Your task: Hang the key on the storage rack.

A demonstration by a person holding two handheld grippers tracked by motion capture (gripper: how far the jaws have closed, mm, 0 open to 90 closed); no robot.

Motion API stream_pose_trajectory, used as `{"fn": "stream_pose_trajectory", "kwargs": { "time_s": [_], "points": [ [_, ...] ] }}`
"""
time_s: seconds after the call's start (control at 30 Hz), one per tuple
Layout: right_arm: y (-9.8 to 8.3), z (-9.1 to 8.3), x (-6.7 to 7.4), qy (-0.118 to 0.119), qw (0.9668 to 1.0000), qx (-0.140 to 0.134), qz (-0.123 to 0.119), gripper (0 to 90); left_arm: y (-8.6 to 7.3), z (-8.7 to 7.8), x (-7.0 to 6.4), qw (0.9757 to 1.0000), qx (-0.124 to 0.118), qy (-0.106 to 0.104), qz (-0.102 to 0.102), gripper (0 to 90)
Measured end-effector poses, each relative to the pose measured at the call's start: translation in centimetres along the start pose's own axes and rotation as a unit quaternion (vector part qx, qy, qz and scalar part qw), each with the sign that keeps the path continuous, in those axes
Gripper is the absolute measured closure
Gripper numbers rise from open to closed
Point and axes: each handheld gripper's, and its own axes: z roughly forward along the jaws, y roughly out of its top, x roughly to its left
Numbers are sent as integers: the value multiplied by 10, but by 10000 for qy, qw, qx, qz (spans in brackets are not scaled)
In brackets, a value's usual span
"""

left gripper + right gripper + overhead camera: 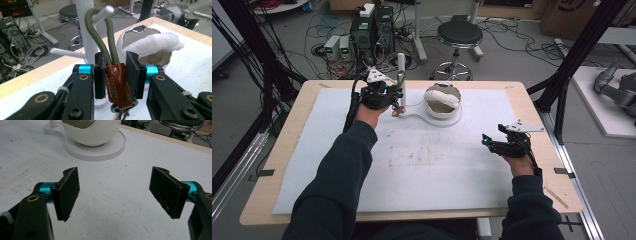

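Gripping one olive cord loop (100, 32) by its brown leather tab (119, 85), the left gripper (115, 75) crowds the white peg stand (85, 30) near the table's far edge (492, 84); the right gripper (115, 192) gapes over bare mat (115, 220).

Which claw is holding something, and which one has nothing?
The left claw pinches the brown leather tab of a green cord loop. The right claw hangs wide open.

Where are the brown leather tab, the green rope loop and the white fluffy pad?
brown leather tab (119, 86), left gripper view, middle of the leather face
green rope loop (93, 30), left gripper view, left strand below the peg
white fluffy pad (156, 44), left gripper view, middle of the fluff
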Motion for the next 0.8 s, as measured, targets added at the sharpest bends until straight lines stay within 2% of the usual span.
{"fn": "stream_pose_trajectory", "kwargs": {
  "time_s": [0.27, 0.5, 0.57, 0.7, 0.8],
  "points": [
    [-1, -1, 0, 4, 10000, -2, -2, 248, -14, -3, 7, 9992, -178, -158, -313, 631],
    [0, 0, 1, 46, 10000, -28, 29, 247, -27, -19, 18, 9972, -493, -225, -513, 414],
    [0, 0, 1, 47, 10000, -22, 16, 248, -31, -26, 22, 9962, -599, -248, -580, 386],
    [0, 0, 2, 53, 10000, -12, -1, 247, -40, -39, 27, 9935, -812, -459, -652, 285],
    [0, 0, 2, 57, 10000, -13, 12, 247, -47, -50, 29, 9917, -966, -564, -629, 220]
  ]
}}
